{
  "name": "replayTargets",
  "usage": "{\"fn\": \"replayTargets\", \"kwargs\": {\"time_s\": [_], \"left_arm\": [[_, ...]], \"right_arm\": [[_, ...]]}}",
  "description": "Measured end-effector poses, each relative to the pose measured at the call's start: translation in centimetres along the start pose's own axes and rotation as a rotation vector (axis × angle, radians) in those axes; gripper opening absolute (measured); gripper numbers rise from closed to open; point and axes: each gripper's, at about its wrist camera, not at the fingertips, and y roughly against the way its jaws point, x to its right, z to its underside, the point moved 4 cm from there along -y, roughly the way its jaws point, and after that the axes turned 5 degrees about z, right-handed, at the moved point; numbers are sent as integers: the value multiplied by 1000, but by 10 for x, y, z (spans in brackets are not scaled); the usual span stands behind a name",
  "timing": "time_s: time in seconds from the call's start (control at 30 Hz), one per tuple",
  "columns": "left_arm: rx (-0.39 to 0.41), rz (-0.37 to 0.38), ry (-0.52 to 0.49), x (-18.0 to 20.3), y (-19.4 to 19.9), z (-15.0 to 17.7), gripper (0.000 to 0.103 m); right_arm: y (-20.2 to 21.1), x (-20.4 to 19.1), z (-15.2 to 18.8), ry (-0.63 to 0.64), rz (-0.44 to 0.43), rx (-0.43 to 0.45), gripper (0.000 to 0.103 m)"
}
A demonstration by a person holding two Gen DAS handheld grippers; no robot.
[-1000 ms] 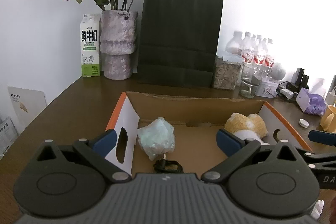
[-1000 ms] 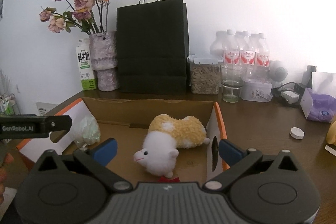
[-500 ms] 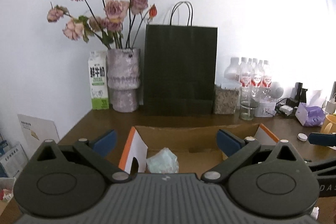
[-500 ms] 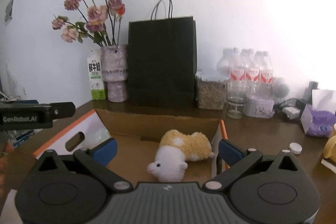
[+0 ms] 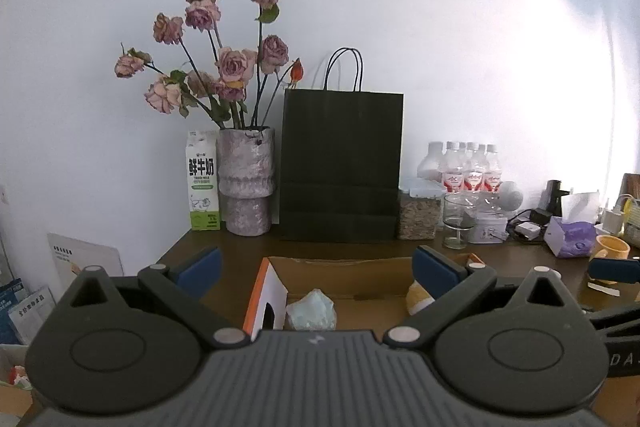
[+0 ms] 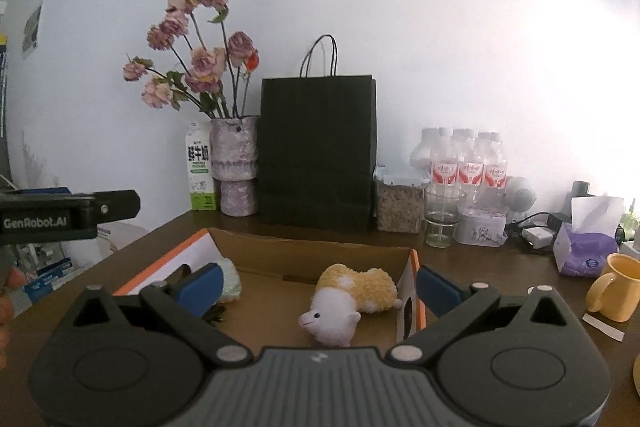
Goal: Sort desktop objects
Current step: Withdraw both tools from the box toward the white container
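Hovering tongs (image 6: 318, 285) above box (image 6: 344, 253).

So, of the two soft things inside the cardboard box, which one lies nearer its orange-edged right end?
The yellow-and-white plush sheep, lying on its side by the right end flap. The pale green crumpled wad sits at the opposite, left end.

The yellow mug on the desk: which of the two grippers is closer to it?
Right. The right gripper sits over the cardboard box, with the yellow mug just off to its right. The left gripper is further left, beyond the right one.
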Motion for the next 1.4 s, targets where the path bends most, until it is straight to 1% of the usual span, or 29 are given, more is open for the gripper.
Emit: {"fn": "replayTargets", "kwargs": {"time_s": [0.2, 0.5, 0.63, 0.77, 0.97, 1.13, 1.4], "left_arm": [[-3, 11, 12, 1, 34, 15, 103], [-16, 6, 32, -5, 76, 53, 103], [1, 2, 28, -6, 93, 72, 103], [-27, 7, 34, -8, 102, 93, 103], [-66, -12, 46, -15, 117, 116, 103], [-83, -10, 35, -15, 118, 121, 103], [-101, -14, 34, -15, 114, 124, 103]], "right_arm": [[32, -6, 15, 0, -8, -5, 103], [67, -11, 63, -8, -6, -66, 103], [80, -14, 88, -4, -1, -90, 103], [91, -16, 111, 3, -4, -123, 103], [103, -17, 135, 1, 8, -155, 103], [106, -22, 142, 15, 5, -172, 103], [104, -22, 141, -2, -2, -177, 103]]}}
